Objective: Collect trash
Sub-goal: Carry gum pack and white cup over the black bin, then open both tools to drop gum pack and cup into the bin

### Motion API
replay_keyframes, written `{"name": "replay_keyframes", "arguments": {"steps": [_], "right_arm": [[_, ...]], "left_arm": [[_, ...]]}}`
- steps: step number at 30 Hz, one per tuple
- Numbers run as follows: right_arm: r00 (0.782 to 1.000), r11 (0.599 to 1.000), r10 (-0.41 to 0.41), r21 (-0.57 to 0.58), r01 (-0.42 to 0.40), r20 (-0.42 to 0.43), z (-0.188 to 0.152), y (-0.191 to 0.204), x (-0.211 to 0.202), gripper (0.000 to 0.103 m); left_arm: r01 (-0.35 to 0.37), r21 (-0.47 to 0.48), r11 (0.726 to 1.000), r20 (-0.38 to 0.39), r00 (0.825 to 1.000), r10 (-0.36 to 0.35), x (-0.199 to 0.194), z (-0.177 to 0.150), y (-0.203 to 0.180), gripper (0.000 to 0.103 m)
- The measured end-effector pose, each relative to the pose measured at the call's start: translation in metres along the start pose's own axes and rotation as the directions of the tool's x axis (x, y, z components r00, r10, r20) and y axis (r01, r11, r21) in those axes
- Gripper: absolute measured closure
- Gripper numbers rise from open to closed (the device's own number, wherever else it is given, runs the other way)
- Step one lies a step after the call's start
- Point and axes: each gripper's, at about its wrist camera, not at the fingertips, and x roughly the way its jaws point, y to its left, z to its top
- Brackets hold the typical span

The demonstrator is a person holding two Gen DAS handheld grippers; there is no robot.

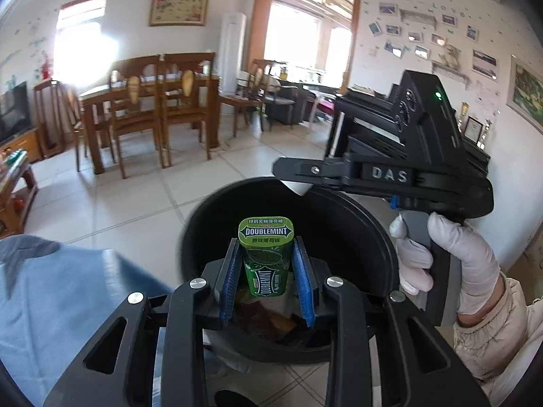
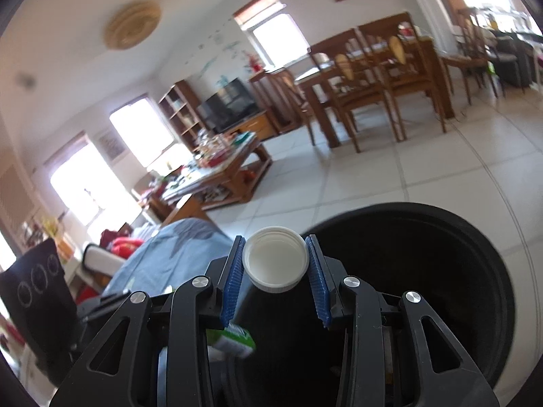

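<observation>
The drop-off step is judged to be in hand. A green Doublemint tin (image 1: 265,257) is clamped upright in the left gripper (image 1: 266,281), lower centre of frame, over the open black bin (image 1: 366,224). A white bottle cap (image 2: 275,258) is pinched in the right gripper (image 2: 275,276) above the bin's rim (image 2: 441,213). Next, both jaws would need to be opened over the bin mouth.

1. Green Doublemint gum tin (image 1: 266,259), white lettering, leaf pattern.
2. White plastic bottle cap (image 2: 275,259).
3. Round black plastic bin (image 1: 346,237).
4. Ribbed blue gripper pads (image 1: 303,285).
5. White glove (image 1: 465,264).
</observation>
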Motion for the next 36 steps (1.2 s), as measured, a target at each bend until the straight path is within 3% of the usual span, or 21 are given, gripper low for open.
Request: {"name": "replay_keyframes", "arguments": {"steps": [10, 29, 30, 32, 33, 34, 36], "right_arm": [[1.000, 0.996, -0.029, 0.089, 0.029, 0.005, -0.009, -0.053, -0.004, 0.066], [0.999, 0.995, -0.040, 0.093, 0.042, -0.029, -0.009, -0.042, 0.014, 0.066], [0.999, 0.994, -0.041, 0.096, 0.043, -0.031, -0.009, -0.042, 0.015, 0.061], [0.998, 0.993, -0.051, 0.109, 0.053, -0.027, -0.008, -0.044, 0.015, 0.037], [0.998, 0.992, -0.056, 0.115, 0.058, -0.015, -0.008, -0.044, 0.013, 0.026], [0.998, 0.992, -0.059, 0.113, 0.059, -0.003, -0.008, -0.043, 0.011, 0.025], [0.998, 0.993, -0.059, 0.101, 0.059, -0.002, -0.009, -0.041, 0.011, 0.025]], "left_arm": [[0.048, 0.046, 0.998, -0.065, 0.997, -0.045, 0.046, -0.007, -0.026, 0.073], [0.050, 0.046, 0.998, -0.092, 0.995, -0.045, 0.061, -0.009, -0.028, 0.072], [0.044, 0.047, 0.998, -0.091, 0.995, -0.040, 0.061, -0.009, -0.029, 0.070], [0.025, 0.049, 0.998, -0.079, 0.997, -0.021, 0.059, -0.007, -0.030, 0.070], [0.024, 0.049, 0.999, -0.076, 0.997, -0.020, 0.058, -0.007, -0.030, 0.065], [0.019, 0.049, 0.999, -0.073, 0.997, -0.015, 0.058, -0.007, -0.030, 0.049], [0.001, 0.060, 0.998, -0.052, 0.999, 0.002, 0.054, -0.006, -0.031, 0.030]]}}
